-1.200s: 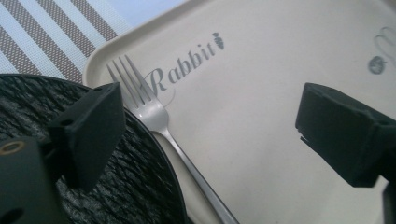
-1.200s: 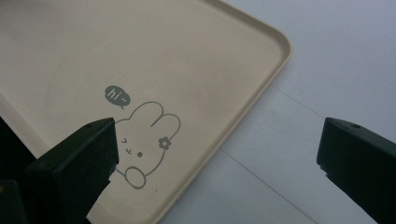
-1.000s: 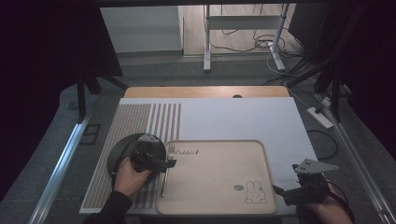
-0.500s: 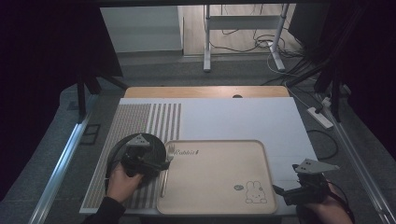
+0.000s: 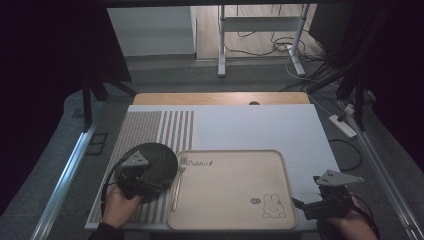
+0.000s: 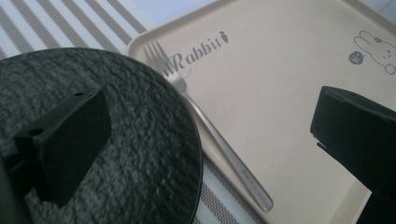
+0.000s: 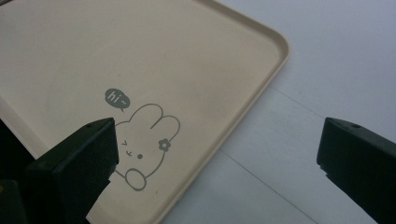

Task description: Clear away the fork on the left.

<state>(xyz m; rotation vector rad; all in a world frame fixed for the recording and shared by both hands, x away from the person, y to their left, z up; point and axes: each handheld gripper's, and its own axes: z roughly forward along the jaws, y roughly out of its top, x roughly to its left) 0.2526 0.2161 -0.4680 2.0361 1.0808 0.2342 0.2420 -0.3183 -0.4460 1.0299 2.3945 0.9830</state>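
A black textured plate (image 5: 155, 156) lies on the striped mat at the near left, its right edge beside a beige tray (image 5: 235, 172) printed with a rabbit. A silver fork (image 5: 176, 184) lies along the tray's left rim, tines pointing away. My left gripper (image 5: 150, 184) hovers over the plate's near part, open. In the left gripper view one jaw is above the plate (image 6: 140, 149) and the other above the tray (image 6: 280, 70), with the fork (image 6: 219, 144) between them. My right gripper (image 5: 306, 205) is open at the tray's near right corner (image 7: 261, 51), holding nothing.
A white mat (image 5: 250, 127) with a striped section (image 5: 160, 127) covers the table. A wooden strip (image 5: 220, 98) runs along the far edge. Table legs and cables stand on the floor beyond. The rabbit print (image 7: 144, 144) sits near the tray's right corner.
My left gripper has pulled back a little toward the near left over the plate. Plate, fork, tray and right gripper have stayed put.
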